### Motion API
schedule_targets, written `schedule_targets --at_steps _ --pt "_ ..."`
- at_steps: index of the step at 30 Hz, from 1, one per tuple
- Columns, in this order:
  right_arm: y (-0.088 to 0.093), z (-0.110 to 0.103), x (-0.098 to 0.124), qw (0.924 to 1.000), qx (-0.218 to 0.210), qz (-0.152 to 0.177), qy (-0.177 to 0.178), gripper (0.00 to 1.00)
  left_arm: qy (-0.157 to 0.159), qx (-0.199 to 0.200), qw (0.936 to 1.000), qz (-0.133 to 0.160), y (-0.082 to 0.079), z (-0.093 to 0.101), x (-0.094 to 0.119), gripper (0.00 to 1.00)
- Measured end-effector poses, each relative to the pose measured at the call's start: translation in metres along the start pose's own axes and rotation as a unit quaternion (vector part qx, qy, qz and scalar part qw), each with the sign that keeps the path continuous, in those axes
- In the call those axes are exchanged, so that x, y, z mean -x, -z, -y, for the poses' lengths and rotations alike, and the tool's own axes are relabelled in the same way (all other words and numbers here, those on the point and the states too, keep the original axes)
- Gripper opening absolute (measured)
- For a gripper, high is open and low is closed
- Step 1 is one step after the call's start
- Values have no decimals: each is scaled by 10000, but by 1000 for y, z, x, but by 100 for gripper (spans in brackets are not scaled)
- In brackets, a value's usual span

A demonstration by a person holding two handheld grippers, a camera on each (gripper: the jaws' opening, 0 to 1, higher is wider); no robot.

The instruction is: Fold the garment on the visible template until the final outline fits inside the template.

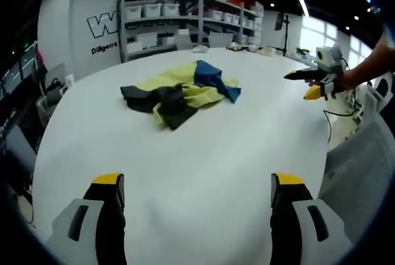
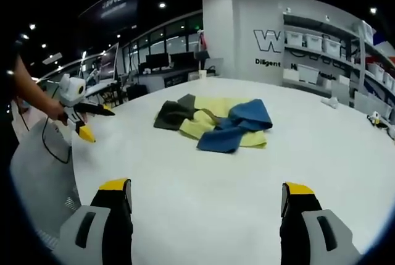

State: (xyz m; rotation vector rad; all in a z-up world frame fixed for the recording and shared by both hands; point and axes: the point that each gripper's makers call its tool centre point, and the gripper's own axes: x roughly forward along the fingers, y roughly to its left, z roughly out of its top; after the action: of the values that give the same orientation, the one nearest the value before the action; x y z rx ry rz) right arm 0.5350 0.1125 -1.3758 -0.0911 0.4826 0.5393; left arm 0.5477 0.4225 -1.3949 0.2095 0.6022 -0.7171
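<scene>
The garment (image 1: 180,94) lies crumpled, upper centre of the left gripper view, on the table (image 1: 203,166). The left gripper (image 1: 196,186) and right gripper (image 2: 207,192) are spread, empty; no template outline discernible, perhaps hidden.

Broad white desk (image 1: 203,154), crumpled yellow, blue and dark garment (image 1: 180,94) lying on the desk's middle, small objects (image 1: 237,46) at the desk's far edge beyond the garment

Garment (image 1: 180,95) crumpled on table (image 1: 203,166), well ahead of left gripper (image 1: 196,191); right gripper (image 1: 315,83) to its right, at table edge; shelving (image 1: 185,18) behind the table's far side.
</scene>
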Motion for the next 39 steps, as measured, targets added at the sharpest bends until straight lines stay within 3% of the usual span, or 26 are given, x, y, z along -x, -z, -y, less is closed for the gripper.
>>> schedule_targets --at_steps 20,39 --pt "5 -1 -3 10000 -62 5 -31 99 -54 8 9999 -88 7 -3 1 94" --pt "1 -1 -7 9999 120 -22 -39 100 -49 -63 10000 -20 -2 -4 -2 94"
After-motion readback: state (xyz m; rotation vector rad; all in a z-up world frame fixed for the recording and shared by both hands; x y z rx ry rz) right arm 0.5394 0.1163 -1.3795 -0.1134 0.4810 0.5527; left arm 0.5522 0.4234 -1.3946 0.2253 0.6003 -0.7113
